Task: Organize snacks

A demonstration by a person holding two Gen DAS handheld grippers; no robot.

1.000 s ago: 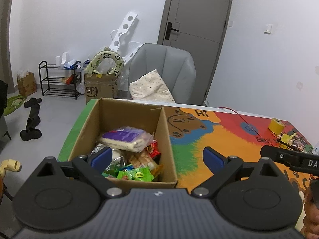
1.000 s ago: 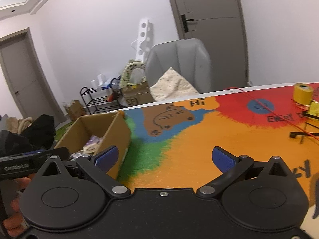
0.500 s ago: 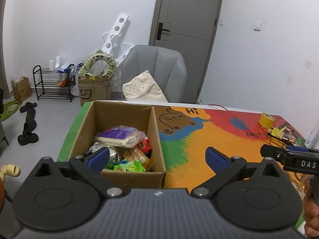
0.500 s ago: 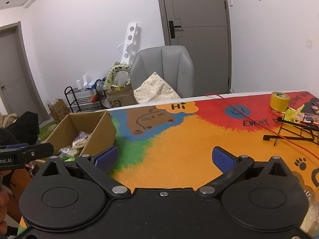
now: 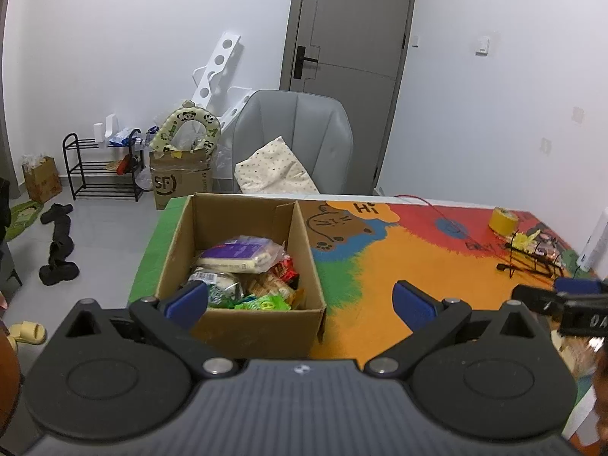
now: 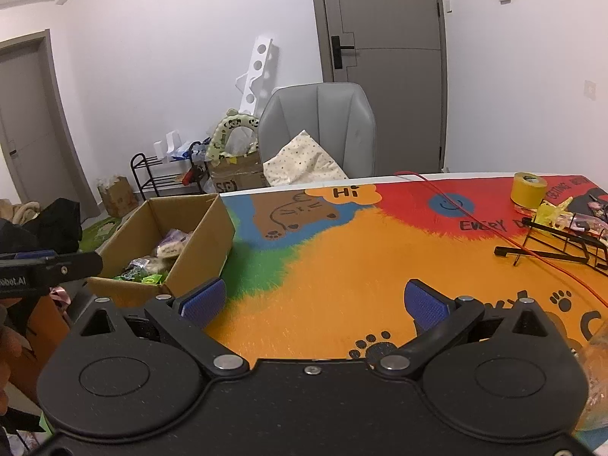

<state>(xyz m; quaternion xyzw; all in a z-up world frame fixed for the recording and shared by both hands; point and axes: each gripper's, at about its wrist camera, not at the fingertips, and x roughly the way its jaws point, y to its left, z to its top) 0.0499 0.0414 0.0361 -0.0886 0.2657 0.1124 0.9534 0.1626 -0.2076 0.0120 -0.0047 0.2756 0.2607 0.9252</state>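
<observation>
I've got both sets of fingers spread wide, nothing between them: left gripper, right gripper. Snack packets sit piled in the open brown cardboard box at the left end of the colourful printed surface; packet labels too small to read. Surface print reads "Hi" and a cut-off "EVERY D". The floor carton says "SF".

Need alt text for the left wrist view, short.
An open cardboard box full of packaged snacks sits on the green end of a colourful table mat, just ahead of the left gripper, whose blue-padded jaws stand wide apart with nothing between them. A grey chair stands behind the table.
</observation>
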